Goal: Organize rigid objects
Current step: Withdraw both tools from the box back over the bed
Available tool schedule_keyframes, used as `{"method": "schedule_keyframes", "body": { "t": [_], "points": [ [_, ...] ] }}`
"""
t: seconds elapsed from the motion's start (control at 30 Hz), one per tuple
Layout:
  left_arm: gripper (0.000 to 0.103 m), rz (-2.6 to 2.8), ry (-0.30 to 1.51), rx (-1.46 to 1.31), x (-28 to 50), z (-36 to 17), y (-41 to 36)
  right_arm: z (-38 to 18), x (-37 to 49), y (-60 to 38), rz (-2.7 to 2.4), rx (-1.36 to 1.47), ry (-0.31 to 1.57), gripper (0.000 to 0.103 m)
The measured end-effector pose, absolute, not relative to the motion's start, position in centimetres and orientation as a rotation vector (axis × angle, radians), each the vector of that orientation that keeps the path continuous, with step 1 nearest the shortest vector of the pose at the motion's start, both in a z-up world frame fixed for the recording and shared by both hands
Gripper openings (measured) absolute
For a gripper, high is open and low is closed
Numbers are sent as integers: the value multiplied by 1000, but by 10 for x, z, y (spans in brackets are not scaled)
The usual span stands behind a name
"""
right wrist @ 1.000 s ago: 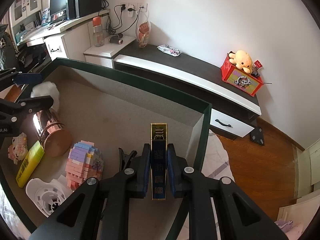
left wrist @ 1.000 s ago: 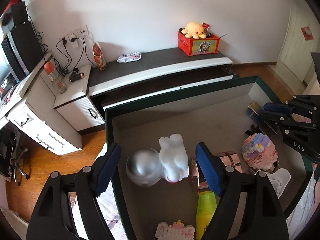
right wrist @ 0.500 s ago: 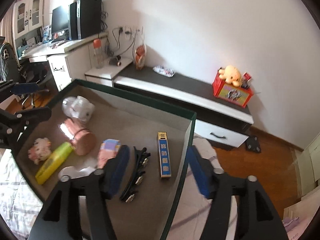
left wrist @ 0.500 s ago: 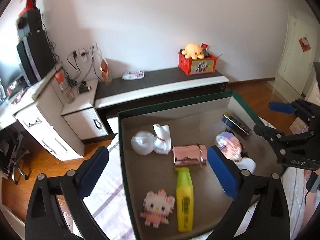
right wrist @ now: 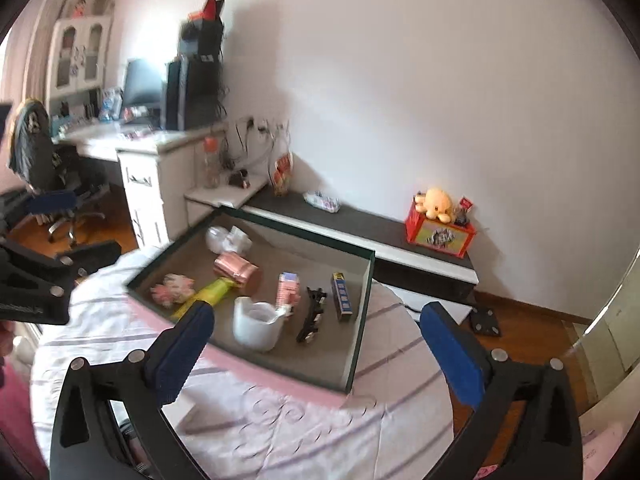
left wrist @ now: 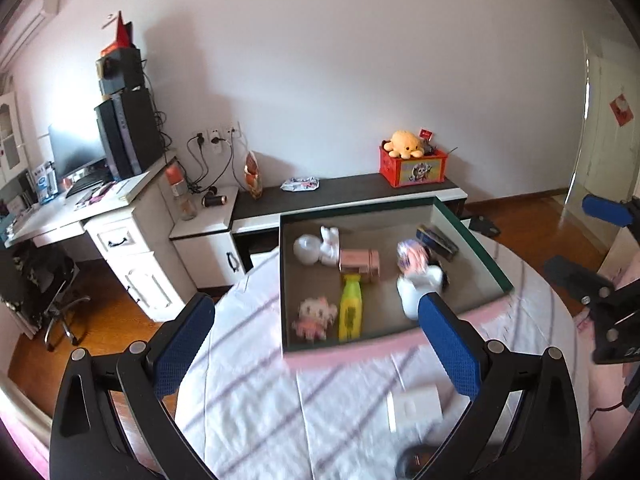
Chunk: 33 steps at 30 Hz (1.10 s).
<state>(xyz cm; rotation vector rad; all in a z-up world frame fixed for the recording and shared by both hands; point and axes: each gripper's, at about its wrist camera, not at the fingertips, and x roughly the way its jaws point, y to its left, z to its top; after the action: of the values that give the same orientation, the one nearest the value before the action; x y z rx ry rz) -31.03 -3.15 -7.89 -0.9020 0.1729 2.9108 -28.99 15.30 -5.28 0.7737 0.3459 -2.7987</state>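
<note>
Both of our grippers are hanging above the bed with nothing between the fingers: the left gripper [left wrist: 316,344] is spread wide, and the right gripper [right wrist: 316,354] is gaping just as wide. We are looking down at the green-rimmed box [left wrist: 472,242] lying on the striped bedsheet [left wrist: 256,396], and every toy we can make out is sitting inside it. We are seeing the white bunny figure [left wrist: 318,245] in the far left corner, touching the copper cup [left wrist: 360,262] lying on its side. Below the cup the yellow bottle [left wrist: 351,312] is lying flat, just beside the small kitty block figure [left wrist: 314,318]. The pastel block figure [right wrist: 289,289] is blurring in both views, so we cannot read its shape. The white cup [right wrist: 258,322] is standing near the box's front edge; in the left view our right finger is covering part of it. The black hair clip [right wrist: 312,314] and the blue and gold bar [right wrist: 341,292] are lying side by side near the right wall. A white card [left wrist: 414,406] is resting on the sheet outside the box, smeared by motion. Something dark at the bottom edge of the left view is cut off, and we cannot tell what it is
</note>
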Motion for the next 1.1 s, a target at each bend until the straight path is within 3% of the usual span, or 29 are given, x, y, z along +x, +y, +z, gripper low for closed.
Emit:
{"method": "schedule_keyframes", "body": {
  "t": [0.53,0.77,1.1],
  "points": [
    [103,3057,77,-743,-136,-95,-37,-44,-128,179,-2880,605,167,103],
    [103,3016,78,-756,-117,-101,-36,-51,-92,194,-2925,582,98,103],
    [103,2993,107,-862,-129,-121,-32,-80,-111,190,-2902,715,141,103]
  ]
}}
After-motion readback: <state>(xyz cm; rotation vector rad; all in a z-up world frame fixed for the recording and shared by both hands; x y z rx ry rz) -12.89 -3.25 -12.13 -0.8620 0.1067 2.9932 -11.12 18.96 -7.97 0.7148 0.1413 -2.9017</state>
